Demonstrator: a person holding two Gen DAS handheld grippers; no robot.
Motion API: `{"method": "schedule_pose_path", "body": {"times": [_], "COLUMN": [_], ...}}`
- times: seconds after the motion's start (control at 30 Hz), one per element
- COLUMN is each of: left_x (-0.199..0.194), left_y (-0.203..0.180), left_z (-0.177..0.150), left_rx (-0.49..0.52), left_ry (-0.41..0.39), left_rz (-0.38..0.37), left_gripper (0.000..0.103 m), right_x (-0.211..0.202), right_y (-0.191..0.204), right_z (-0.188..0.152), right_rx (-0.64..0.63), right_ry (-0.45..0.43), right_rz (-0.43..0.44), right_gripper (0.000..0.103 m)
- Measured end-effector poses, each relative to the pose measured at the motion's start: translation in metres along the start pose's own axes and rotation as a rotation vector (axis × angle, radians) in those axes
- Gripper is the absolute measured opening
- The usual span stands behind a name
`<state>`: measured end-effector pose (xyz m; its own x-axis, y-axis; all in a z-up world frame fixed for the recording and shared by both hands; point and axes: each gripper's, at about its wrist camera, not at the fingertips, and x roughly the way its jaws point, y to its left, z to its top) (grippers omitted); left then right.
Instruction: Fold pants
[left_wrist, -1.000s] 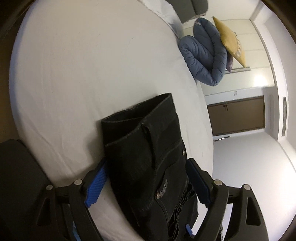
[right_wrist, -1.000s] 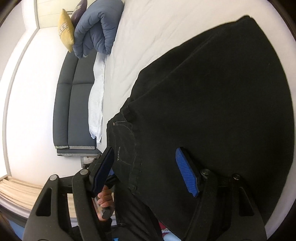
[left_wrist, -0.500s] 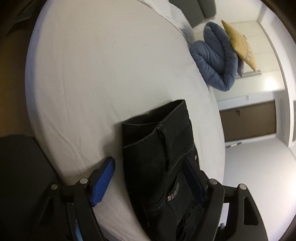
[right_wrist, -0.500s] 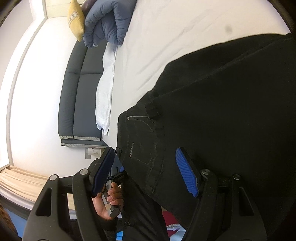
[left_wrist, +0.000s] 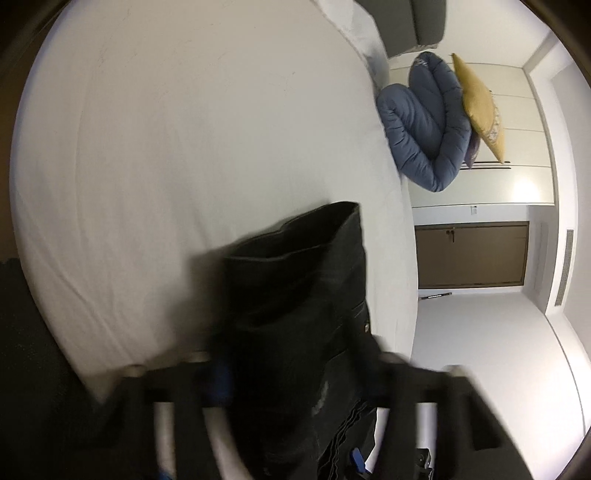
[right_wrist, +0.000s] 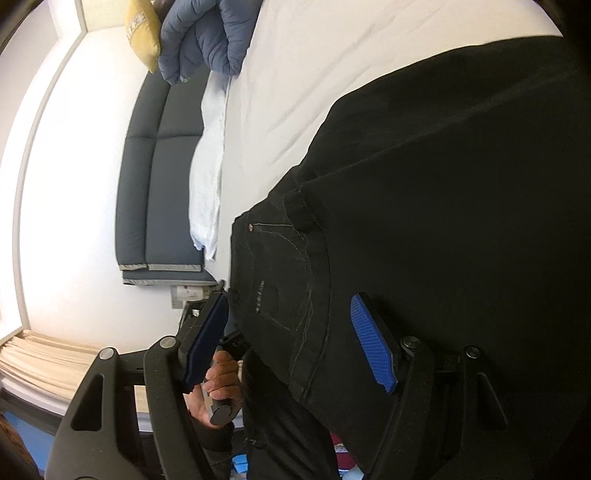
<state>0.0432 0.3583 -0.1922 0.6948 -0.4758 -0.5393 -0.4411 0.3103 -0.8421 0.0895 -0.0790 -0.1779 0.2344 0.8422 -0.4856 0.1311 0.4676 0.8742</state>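
Note:
Black denim pants lie on a white bed, their waist end hanging toward the near edge. In the left wrist view the waistband end of the pants stands between my left gripper's blurred jaws, which look closed in against the fabric. My right gripper is open, its blue pads spread either side of the pocket area of the pants, not gripping. The person's hand on the left gripper's handle shows below.
A folded blue duvet and a yellow pillow sit at the far end of the bed. A dark grey sofa stands along the wall beside the bed. A brown door is beyond.
My left gripper's jaws have moved in from wide open onto the waistband, blurred by motion. The right gripper stayed open while the view shifted slightly over the pants.

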Motion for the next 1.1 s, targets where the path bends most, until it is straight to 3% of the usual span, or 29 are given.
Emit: {"method": "schedule_pose_path", "body": {"times": [0.03,0.13,0.37,0.47,0.63,0.73,0.93,1.1], "left_x": [0.000,-0.004,-0.012,-0.011,-0.001,0.023,0.058,0.066], "left_y": [0.003,0.001,-0.064,-0.107,-0.182,-0.206,-0.192,-0.183], "left_z": [0.000,-0.003,-0.020,-0.041,-0.112,-0.185,-0.288,-0.331], "left_rx": [-0.016,0.003,0.229,0.390,0.781,1.042,1.327,1.470], "left_ry": [0.004,-0.010,-0.070,-0.071,-0.041,0.034,0.177,0.252], "left_rz": [-0.005,-0.003,0.007,0.011,0.032,0.069,0.124,0.143], "left_gripper": [0.024,0.018,0.015,0.015,0.015,0.015,0.015,0.015], "right_x": [0.005,0.018,0.027,0.024,-0.008,-0.038,-0.075,-0.079], "right_y": [0.000,0.007,0.011,0.011,0.007,0.015,0.016,-0.008], "right_z": [0.001,-0.001,-0.008,-0.007,-0.002,-0.004,-0.009,-0.010], "right_rx": [-0.002,-0.044,-0.096,-0.093,0.043,0.030,-0.003,0.039], "right_ry": [0.009,0.011,-0.045,-0.048,-0.101,-0.163,-0.148,-0.111], "right_rz": [-0.038,-0.114,-0.151,-0.140,-0.046,0.018,0.072,-0.021], "right_gripper": [0.068,0.068,0.068,0.068,0.068,0.068,0.071,0.073]}}
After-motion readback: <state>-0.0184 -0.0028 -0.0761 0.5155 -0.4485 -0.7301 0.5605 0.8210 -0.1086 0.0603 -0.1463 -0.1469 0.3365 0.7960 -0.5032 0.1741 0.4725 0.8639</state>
